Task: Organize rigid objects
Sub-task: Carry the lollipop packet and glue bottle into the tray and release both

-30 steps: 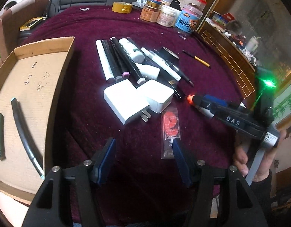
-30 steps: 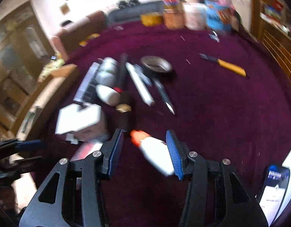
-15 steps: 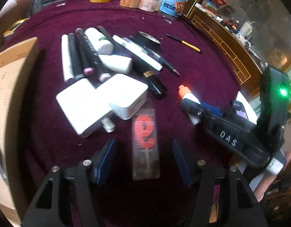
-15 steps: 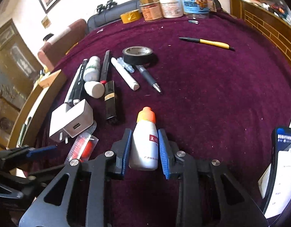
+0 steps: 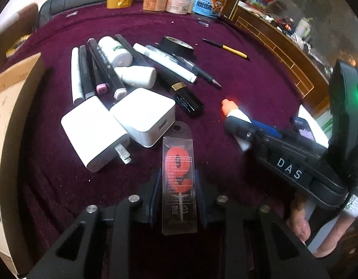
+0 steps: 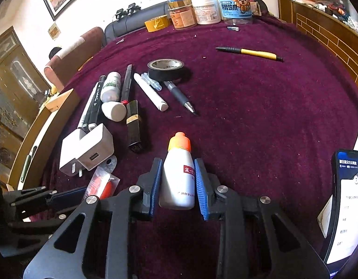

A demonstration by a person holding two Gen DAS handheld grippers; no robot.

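Two items gripped on the cloth (image 6: 260, 107)
A bottle (image 6: 177, 176) is pinched by the right gripper (image 6: 177, 183); the left gripper (image 5: 177, 196) is closing, seemingly touching a packet (image 5: 178, 181)

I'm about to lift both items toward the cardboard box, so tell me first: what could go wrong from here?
1. The left hand-held gripper is closing on a thin clear candle packet gripped near its lower half; the flexible sleeve could bend or slip out.
2. The packet's top lies right beside the white chargers; lifting may nudge them.
3. The right hand-held gripper holds the smooth white bottle by its sides; tilted, it might slide forward.
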